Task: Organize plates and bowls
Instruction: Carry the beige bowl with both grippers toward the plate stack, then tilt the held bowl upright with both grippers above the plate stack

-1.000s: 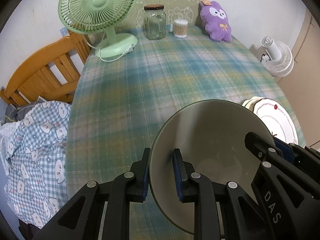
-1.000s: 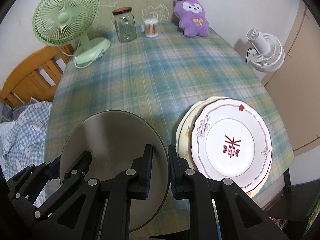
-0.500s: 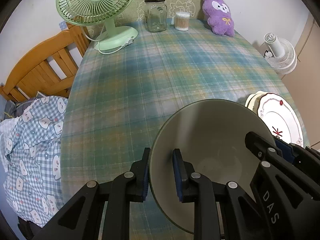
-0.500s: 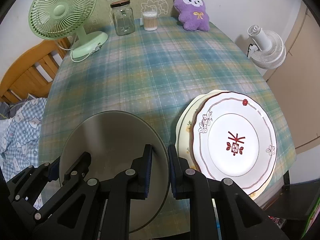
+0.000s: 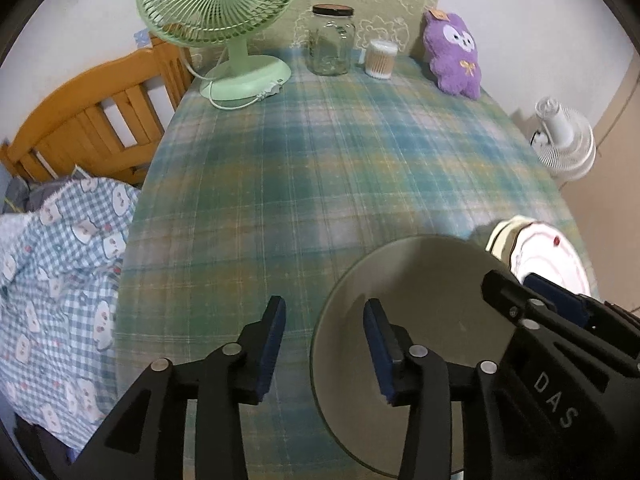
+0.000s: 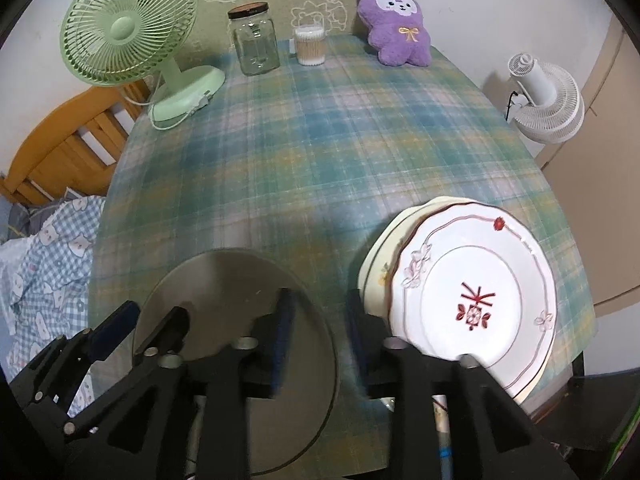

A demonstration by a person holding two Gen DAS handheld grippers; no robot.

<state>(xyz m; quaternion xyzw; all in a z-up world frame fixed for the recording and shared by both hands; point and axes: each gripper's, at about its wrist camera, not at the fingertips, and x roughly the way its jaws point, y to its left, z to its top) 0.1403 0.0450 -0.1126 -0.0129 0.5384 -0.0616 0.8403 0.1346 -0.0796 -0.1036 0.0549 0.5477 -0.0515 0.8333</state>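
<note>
A grey-green bowl [image 5: 424,320] sits on the plaid tablecloth near the table's front edge; it also shows in the right wrist view [image 6: 236,320]. My left gripper [image 5: 324,340] is open, its jaws spread on either side of the bowl's left rim. My right gripper [image 6: 318,332] is open, its jaws astride the bowl's right rim. A white plate with a red motif [image 6: 476,300] lies on a cream plate [image 6: 380,268] just right of the bowl; the stack also shows in the left wrist view [image 5: 548,256].
At the table's far end stand a green desk fan [image 5: 224,20], a glass jar [image 5: 330,40], a cotton-swab cup [image 5: 380,58] and a purple plush [image 5: 454,56]. A wooden bed frame [image 5: 88,120] and checked bedding are on the left. A white fan [image 6: 544,96] stands right.
Both grippers were shut on the bowl's rim and have opened, letting go of it. The bowl now rests on the table.
</note>
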